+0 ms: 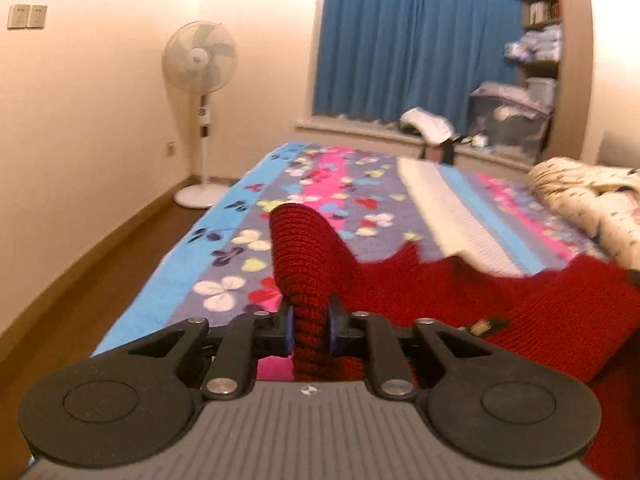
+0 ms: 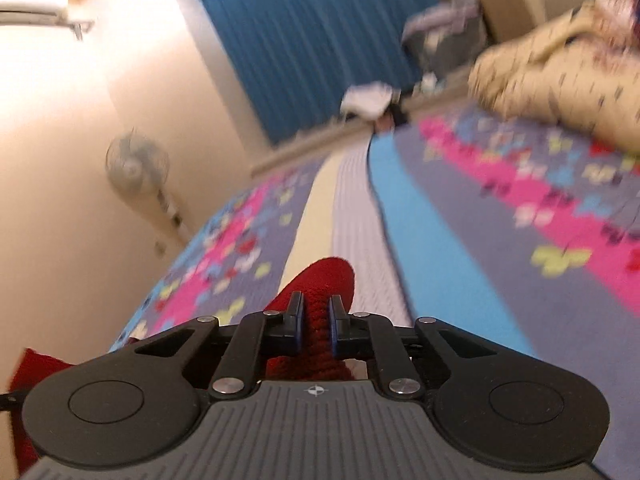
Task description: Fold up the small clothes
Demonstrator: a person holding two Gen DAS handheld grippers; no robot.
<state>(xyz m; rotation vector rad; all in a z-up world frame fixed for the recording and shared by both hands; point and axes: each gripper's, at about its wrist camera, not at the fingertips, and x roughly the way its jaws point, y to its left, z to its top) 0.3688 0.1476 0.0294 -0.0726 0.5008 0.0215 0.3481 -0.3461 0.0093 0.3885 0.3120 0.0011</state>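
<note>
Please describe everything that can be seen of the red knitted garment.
The red knitted garment is a chunky, ribbed knit, wool-like in look. It lies partly spread over the butterfly-patterned bed cover, its far edge overlapping a white folded cloth. The left gripper is shut on one bunched fold, which stands up above the pads. The right gripper is shut on another fold, so both ends are pinched. What kind of garment it is cannot be told.

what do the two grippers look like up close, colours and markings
Both match: the left gripper and right gripper have a grey ribbed body with a small round crosshair mark, black linkage arms with silver rivets, round black discs at each side, and blue pads on black fingers.
</note>
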